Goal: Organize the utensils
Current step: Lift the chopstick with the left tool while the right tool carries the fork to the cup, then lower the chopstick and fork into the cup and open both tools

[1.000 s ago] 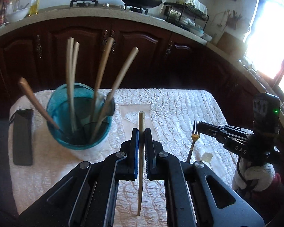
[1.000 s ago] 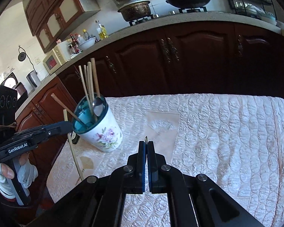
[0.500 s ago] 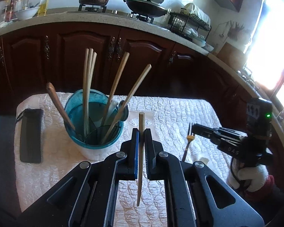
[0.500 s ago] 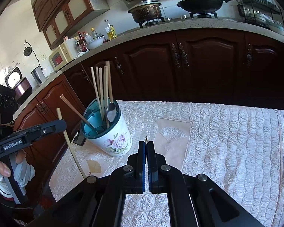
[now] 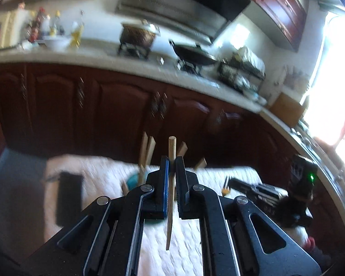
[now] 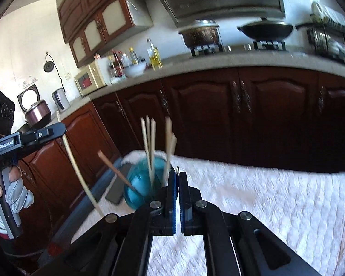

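My left gripper (image 5: 171,159) is shut on a wooden chopstick (image 5: 170,207) that stands nearly upright between its pads. Just behind its fingers, the teal-lined utensil cup (image 5: 133,181) shows only a bit of rim, with several wooden sticks (image 5: 147,149) rising from it. My right gripper (image 6: 178,174) is shut on a fork, of which only a thin metal sliver (image 6: 177,169) shows here. In the left wrist view the fork (image 5: 226,185) hangs from the right gripper (image 5: 231,181). The cup (image 6: 138,184) sits just left of the right fingers. The left gripper (image 6: 62,128) holds the chopstick (image 6: 80,174) left of the cup.
The cup stands on a white quilted cloth (image 6: 276,195) over a table. A black phone (image 5: 69,197) lies at the cloth's left end. Dark wooden cabinets (image 6: 218,115) and a counter with pots stand behind. A gloved hand (image 6: 13,193) grips the left handle.
Both grippers have risen, still holding the chopstick and the fork. The cup has slid lower in both views and now sits partly behind the fingers. The now frames are motion-blurred.
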`<state>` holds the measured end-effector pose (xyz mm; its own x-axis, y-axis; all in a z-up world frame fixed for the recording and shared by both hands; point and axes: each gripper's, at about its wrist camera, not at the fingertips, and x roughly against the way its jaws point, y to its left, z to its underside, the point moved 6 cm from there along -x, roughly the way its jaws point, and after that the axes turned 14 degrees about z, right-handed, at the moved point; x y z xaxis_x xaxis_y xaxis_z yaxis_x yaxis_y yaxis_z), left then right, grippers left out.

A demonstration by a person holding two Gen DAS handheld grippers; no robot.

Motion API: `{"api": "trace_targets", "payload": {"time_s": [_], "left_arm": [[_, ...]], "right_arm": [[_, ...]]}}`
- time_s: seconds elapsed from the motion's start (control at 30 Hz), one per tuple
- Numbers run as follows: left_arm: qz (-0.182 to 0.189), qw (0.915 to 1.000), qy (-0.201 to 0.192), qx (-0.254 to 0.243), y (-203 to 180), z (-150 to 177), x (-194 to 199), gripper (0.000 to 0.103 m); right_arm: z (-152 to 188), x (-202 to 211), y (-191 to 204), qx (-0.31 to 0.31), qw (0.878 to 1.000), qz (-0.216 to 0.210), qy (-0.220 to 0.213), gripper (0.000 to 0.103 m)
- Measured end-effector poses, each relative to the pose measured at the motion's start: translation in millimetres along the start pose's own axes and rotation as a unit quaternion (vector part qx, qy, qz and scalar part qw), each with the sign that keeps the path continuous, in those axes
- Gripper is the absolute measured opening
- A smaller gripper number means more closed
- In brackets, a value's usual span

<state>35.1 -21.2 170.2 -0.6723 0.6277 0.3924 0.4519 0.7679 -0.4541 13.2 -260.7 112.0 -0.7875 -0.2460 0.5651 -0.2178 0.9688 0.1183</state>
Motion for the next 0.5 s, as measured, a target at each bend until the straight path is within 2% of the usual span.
{"api": "trace_targets", "payload": {"time_s": [0.13, 0.23, 0.3, 0.5], "left_arm": [[-0.042, 0.9979, -0.045, -0.02, 10, -20, 2, 0.004], [-0.067, 0.9949, -0.069, -0.031, 18, -25, -5, 0.004], [-0.087, 0.9924, -0.076, -0.044, 23, -24, -14, 0.004], [-0.109, 0.9902, -0.066, -0.057, 41, -8, -42, 0.004]], "right_arm": [[-24, -12, 26, 0.011, 1.0, 0.016, -0.021, 0.001], [-33, -25, 46, 0.038, 0.998, 0.044, -0.035, 0.001], [-34, -37, 58, 0.056, 0.996, 0.056, -0.038, 0.001], [-24, -71, 85, 0.103, 0.99, 0.092, -0.043, 0.001]]}}
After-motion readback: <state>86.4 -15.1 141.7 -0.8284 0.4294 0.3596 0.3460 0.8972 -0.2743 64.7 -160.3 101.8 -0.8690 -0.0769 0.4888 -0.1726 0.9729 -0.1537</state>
